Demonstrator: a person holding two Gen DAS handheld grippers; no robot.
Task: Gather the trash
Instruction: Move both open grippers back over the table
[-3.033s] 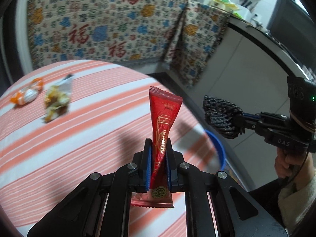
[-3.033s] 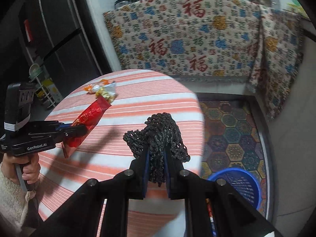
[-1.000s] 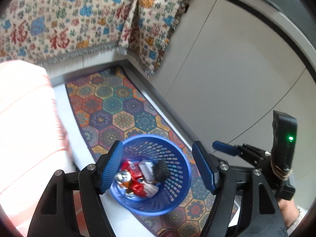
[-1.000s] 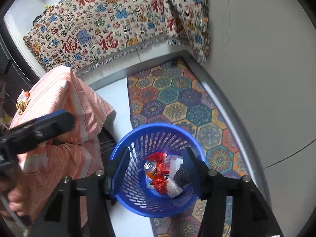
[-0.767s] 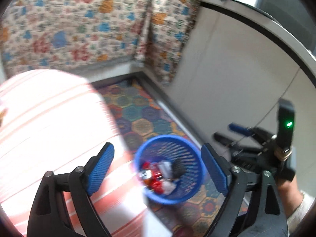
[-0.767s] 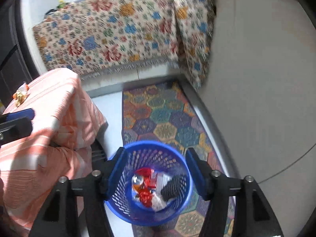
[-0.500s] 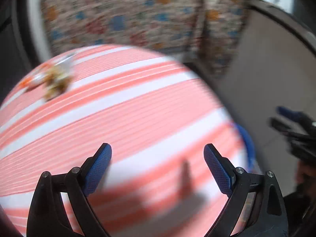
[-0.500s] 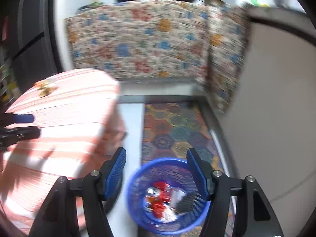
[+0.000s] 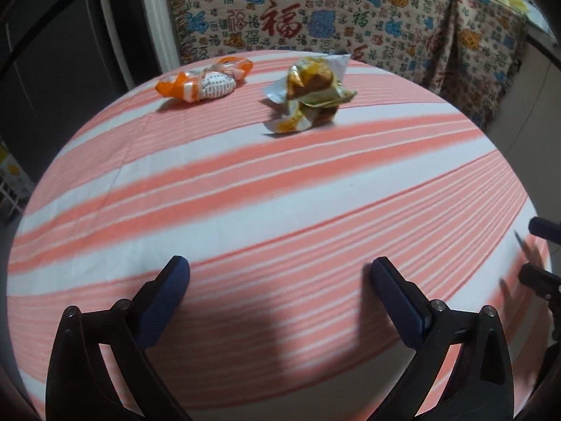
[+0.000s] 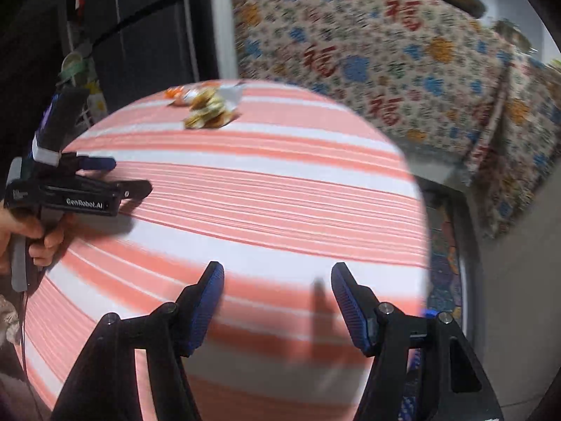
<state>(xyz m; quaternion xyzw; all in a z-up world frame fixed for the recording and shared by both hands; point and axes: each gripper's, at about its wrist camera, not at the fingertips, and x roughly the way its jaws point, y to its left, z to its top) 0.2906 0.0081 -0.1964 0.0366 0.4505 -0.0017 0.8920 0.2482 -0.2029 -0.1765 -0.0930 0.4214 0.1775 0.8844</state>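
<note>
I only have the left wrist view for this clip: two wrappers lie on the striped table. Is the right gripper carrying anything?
Observer: No. The right gripper is above the striped tablecloth, and its jaws have just been opening with nothing between them.
Reviewer: Anything on the floor?
Observer: A patterned rug lies past the tablecloth's right edge.
Reviewer: What holds the left gripper?
Observer: A bare left hand grips its handle. Its jaws have just opened wider, empty.

A salmon-and-white striped cloth (image 9: pixel 280 182) covers the worktop, bearing an orange-and-white wrapper (image 9: pixel 207 82) and a gold-and-silver wrapper (image 9: pixel 310 93), before a beige drape (image 9: pixel 315 14) patterned with red characters.
</note>
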